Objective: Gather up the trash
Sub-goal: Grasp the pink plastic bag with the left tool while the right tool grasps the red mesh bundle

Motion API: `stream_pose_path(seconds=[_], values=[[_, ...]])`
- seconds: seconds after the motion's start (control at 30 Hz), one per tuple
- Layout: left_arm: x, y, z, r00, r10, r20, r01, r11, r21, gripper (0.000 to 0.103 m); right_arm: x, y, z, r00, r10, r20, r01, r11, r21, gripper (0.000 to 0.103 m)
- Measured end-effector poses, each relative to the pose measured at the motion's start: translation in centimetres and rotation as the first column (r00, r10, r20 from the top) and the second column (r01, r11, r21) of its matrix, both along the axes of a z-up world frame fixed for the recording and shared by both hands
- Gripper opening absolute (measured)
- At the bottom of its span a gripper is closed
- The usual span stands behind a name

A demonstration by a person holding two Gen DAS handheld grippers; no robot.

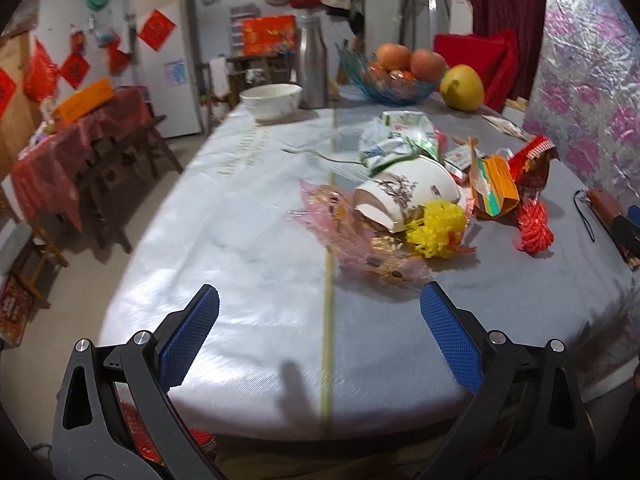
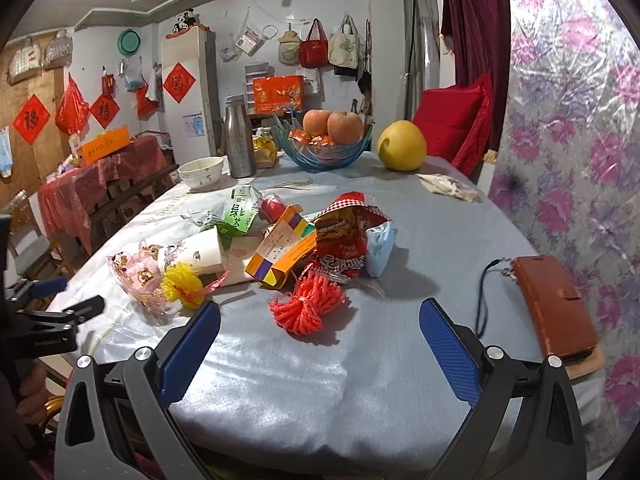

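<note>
A heap of trash lies mid-table: a tipped white paper cup, a pink plastic wrapper, a yellow pompom, an orange carton, a red snack bag, a red cord bundle and a green tea carton. My left gripper is open and empty above the near table edge, short of the wrapper. My right gripper is open and empty, its fingers either side of the cord bundle, just short of it.
A brown wallet with a strap lies at the right table edge. At the far end stand a white bowl, a steel flask, a blue fruit bowl with apples and a pomelo. A floral sheet hangs right.
</note>
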State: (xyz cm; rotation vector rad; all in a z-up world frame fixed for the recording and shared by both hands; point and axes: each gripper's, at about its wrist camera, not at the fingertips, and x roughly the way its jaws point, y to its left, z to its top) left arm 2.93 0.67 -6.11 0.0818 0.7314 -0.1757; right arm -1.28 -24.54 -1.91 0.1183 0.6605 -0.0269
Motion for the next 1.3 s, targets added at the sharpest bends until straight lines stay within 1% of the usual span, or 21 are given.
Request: stream_pose_path(seconds=[0.1, 0.17, 0.27, 0.33, 0.37, 0.4, 0.5, 0.57, 0.63, 0.67, 0.7, 0.77, 0.9, 0.93, 1.0, 1.03, 1.07, 1.1, 1.17, 1.2, 1.3], values=[[1.5, -0.1, -0.4, 1.000, -0.018, -0.017, 0.018, 1.000, 0.001, 0.096, 0.7, -0.1, -0.7, 0.999, 0.034, 0.003, -0.034, 0.999, 0.040, 0.097], [2.8, -0.2, -0.9, 0.998, -0.034, -0.049, 0.033, 0.999, -0.017, 0.096, 1.1, 0.2, -1.1, 0.999, 0.051, -0.002, -0.050, 0.997, 0.051, 0.097], [5.6, -0.4, -1.4, 0.992, -0.065, -0.110, 0.058, 0.996, -0.068, 0.096, 1.8, 0.4, -1.7, 0.998, 0.066, -0.016, -0.065, 0.997, 0.052, 0.097], [6.8, -0.6, -1.6, 0.988, -0.083, -0.131, 0.071, 0.993, -0.091, 0.092, 2.3, 0.4, -2.2, 0.997, 0.067, -0.030, -0.065, 0.996, 0.054, 0.097], [7.4, -0.7, -1.8, 0.986, -0.092, -0.140, 0.078, 0.991, -0.105, 0.086, 2.5, 0.3, -2.3, 0.997, 0.065, -0.035, -0.063, 0.996, 0.057, 0.097], [7.8, -0.8, -1.8, 0.984, -0.099, -0.146, 0.083, 0.990, -0.117, 0.079, 2.7, 0.2, -2.4, 0.997, 0.063, -0.038, -0.061, 0.996, 0.061, 0.097], [8.5, -0.3, -1.8, 0.983, -0.104, -0.152, 0.080, 0.984, -0.157, 0.079, 3.2, -0.5, -2.9, 0.997, 0.056, -0.051, -0.052, 0.996, 0.076, 0.097], [8.8, -0.3, -1.6, 0.984, -0.100, -0.145, 0.077, 0.984, -0.158, 0.079, 3.7, -0.8, -3.2, 0.996, 0.057, -0.066, -0.050, 0.994, 0.095, 0.097], [9.2, -0.6, -1.5, 0.986, -0.097, -0.137, 0.078, 0.987, -0.139, 0.079, 4.1, -0.7, -3.6, 0.995, 0.059, -0.077, -0.051, 0.993, 0.103, 0.097], [9.4, -0.8, -1.5, 0.987, -0.095, -0.130, 0.078, 0.988, -0.131, 0.072, 4.4, -0.7, -3.8, 0.995, 0.056, -0.084, -0.047, 0.994, 0.100, 0.097], [9.5, -0.8, -1.2, 0.987, -0.100, -0.124, 0.083, 0.988, -0.131, 0.056, 4.8, -0.7, -4.0, 0.995, 0.050, -0.090, -0.041, 0.995, 0.095, 0.097], [9.5, -0.5, -0.7, 0.989, -0.101, -0.112, 0.085, 0.987, -0.137, 0.046, 5.1, -0.8, -4.2, 0.994, 0.041, -0.099, -0.031, 0.995, 0.098, 0.097], [8.5, 1.2, 1.7, 0.995, -0.091, -0.047, 0.082, 0.982, -0.168, 0.036, 6.4, -1.1, -4.9, 0.991, 0.045, -0.129, -0.030, 0.993, 0.119, 0.097], [8.2, 1.9, 2.7, 0.995, -0.095, -0.029, 0.088, 0.979, -0.183, 0.036, 6.6, -1.1, -5.0, 0.990, 0.049, -0.133, -0.032, 0.992, 0.125, 0.097], [7.8, 2.7, 3.9, 0.996, -0.089, -0.004, 0.087, 0.978, -0.189, 0.034, 7.5, -0.9, -5.6, 0.988, 0.058, -0.146, -0.038, 0.990, 0.135, 0.097], [7.6, 3.3, 4.7, 0.996, -0.084, 0.011, 0.085, 0.977, -0.196, 0.034, 7.9, -0.7, -5.9, 0.986, 0.054, -0.158, -0.033, 0.990, 0.134, 0.095], [7.6, 3.6, 5.1, 0.996, -0.090, 0.018, 0.092, 0.974, -0.206, 0.034, 8.4, -0.7, -6.3, 0.984, 0.056, -0.172, -0.032, 0.990, 0.138, 0.085], [7.5, 3.9, 5.4, 0.996, -0.090, 0.021, 0.093, 0.973, -0.210, 0.034, 8.5, -0.7, -6.5, 0.982, 0.060, -0.180, -0.034, 0.989, 0.144, 0.066], [7.6, 4.5, 6.0, 0.997, -0.068, 0.031, 0.073, 0.977, -0.200, 0.033, 9.2, -0.7, -7.3, 0.973, 0.094, -0.213, -0.054, 0.981, 0.188, 0.035], [7.5, 4.8, 6.2, 0.997, -0.063, 0.035, 0.069, 0.978, -0.199, 0.033, 9.2, -0.8, -7.3, 0.974, 0.100, -0.204, -0.056, 0.976, 0.211, 0.035], [7.0, 6.1, 6.8, 0.998, -0.053, 0.041, 0.060, 0.977, -0.204, 0.033, 8.3, -0.8, -5.8, 0.984, 0.095, -0.149, -0.065, 0.979, 0.195, 0.034]])
